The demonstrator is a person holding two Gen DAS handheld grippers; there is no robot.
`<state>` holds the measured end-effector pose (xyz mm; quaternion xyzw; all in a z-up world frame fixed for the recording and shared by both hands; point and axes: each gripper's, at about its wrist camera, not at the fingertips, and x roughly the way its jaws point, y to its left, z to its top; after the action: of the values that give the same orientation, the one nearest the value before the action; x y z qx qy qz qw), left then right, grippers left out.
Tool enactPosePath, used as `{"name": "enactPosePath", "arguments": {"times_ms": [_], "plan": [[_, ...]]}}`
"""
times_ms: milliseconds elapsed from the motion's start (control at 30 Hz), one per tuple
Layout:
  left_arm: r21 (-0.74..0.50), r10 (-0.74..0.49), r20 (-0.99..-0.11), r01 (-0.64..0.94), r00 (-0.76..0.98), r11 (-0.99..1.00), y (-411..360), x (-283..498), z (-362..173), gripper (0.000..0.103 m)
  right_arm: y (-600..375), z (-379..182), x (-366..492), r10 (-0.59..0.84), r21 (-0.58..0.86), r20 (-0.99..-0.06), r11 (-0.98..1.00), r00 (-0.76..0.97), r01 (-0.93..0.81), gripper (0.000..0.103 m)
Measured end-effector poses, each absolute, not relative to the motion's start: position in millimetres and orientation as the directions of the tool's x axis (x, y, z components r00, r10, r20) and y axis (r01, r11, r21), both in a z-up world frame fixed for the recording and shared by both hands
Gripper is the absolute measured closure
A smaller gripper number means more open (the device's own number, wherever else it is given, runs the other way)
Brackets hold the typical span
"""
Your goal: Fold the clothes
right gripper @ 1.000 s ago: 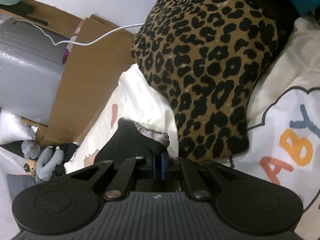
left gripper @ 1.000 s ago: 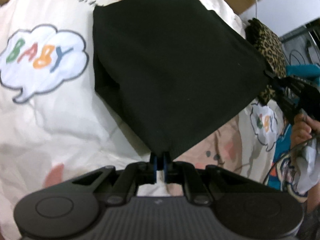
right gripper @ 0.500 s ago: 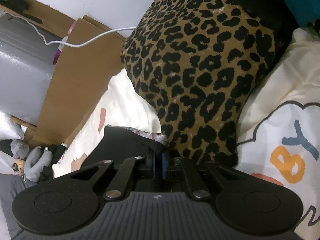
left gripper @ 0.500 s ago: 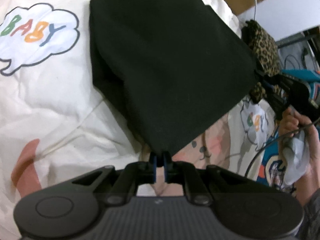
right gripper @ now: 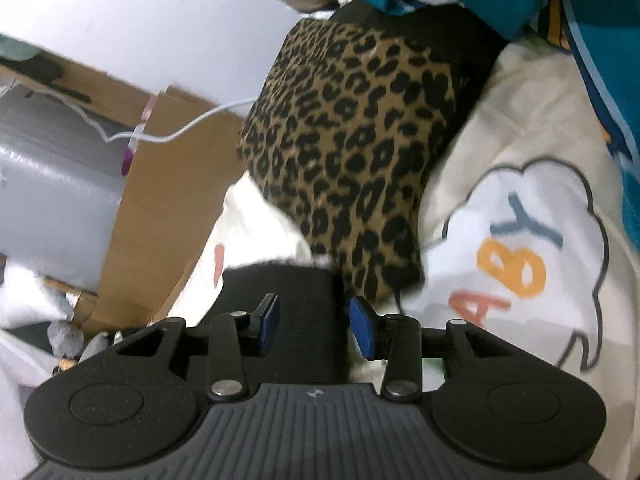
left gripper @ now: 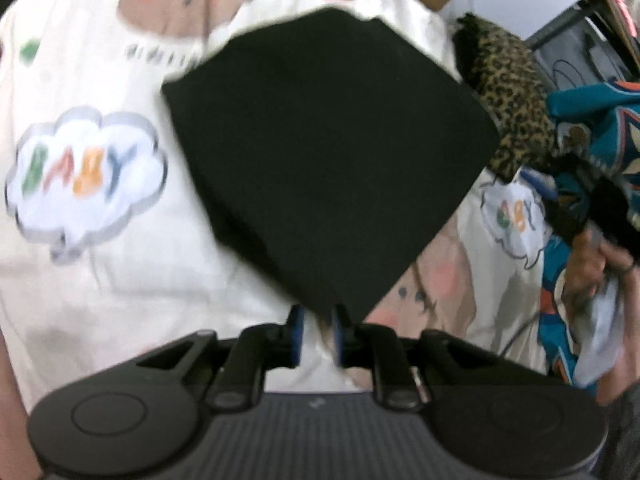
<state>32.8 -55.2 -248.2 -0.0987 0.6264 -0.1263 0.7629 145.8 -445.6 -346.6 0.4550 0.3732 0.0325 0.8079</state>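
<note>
Two matching black handheld claws with blue pads

Each of the left claw [left gripper: 316,334] and right claw [right gripper: 316,330] has a ribbed dark-grey body flanked by two round black housings with embossed circles, black linkage arms pinned by silver screws, and blue-faced fingers [right gripper: 269,322]. A small logo marks the ribbed centre. The person's hand [left gripper: 600,256] wears a dark ring.

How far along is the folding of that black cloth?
The black garment lies folded into a compact shape on the cream printed bedsheet. Both the left gripper and right gripper are open, holding nothing. Left: possibly the leopard-print fabric and teal clothing nearby.
</note>
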Motion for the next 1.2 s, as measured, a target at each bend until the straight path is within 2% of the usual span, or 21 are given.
{"name": "enactPosePath", "arguments": {"times_ms": [133,300,367,433,567,733,767,800,967,1033,1200], "plan": [[-0.274,-0.300,-0.927,0.137,0.227,0.952,-56.9,68.0,-225.4,0.082,-435.8,-345.9,136.2,0.404,0.760,-0.573,0.587,0.714,0.278,0.061],[-0.234,-0.295,-0.915,0.233,0.275,0.944,-73.1,119.5,-200.2,0.082,-425.3,-343.9,127.2,0.412,0.759,-0.575,0.590,0.707,0.273,0.061],[-0.209,-0.287,-0.912,0.272,0.292,0.939,-80.0,137.9,-193.4,0.080,-423.2,-342.6,124.7,0.411,0.756,-0.579,0.595,0.704,0.274,0.061],[-0.207,-0.304,-0.908,0.322,0.287,0.924,-89.1,156.8,-188.9,0.072,-422.8,-342.4,121.9,0.407,0.755,-0.582,0.593,0.704,0.281,0.061],[-0.159,-0.316,-0.905,0.462,0.284,0.872,-106.5,179.0,-182.9,0.070,-421.8,-344.6,116.4,0.405,0.755,-0.588,0.586,0.700,0.295,0.060],[-0.129,-0.309,-0.904,0.499,0.296,0.857,-109.1,203.2,-190.5,0.064,-415.2,-352.5,112.9,0.413,0.750,-0.605,0.584,0.681,0.312,0.059],[-0.119,-0.303,-0.904,0.503,0.300,0.856,-106.1,208.2,-193.9,0.063,-413.4,-354.2,112.5,0.417,0.750,-0.607,0.583,0.677,0.314,0.058],[-0.109,-0.296,-0.905,0.507,0.305,0.855,-103.1,213.2,-197.5,0.062,-411.1,-355.9,111.9,0.420,0.748,-0.611,0.583,0.671,0.316,0.052],[-0.060,-0.268,-0.912,0.546,0.311,0.836,-86.9,235.8,-224.1,0.061,-396.8,-363.5,111.6,0.440,0.738,-0.631,0.596,0.640,0.318,0.051],[-0.067,-0.279,-0.909,0.550,0.311,0.832,-79.9,240.9,-234.9,0.054,-390.6,-366.2,113.4,0.442,0.722,-0.649,0.616,0.619,0.316,0.051],[-0.099,-0.315,-0.898,0.559,0.306,0.823,-72.1,255.6,-261.4,0.053,-377.1,-374.5,114.0,0.442,0.691,-0.688,0.643,0.576,0.331,0.051]]}}
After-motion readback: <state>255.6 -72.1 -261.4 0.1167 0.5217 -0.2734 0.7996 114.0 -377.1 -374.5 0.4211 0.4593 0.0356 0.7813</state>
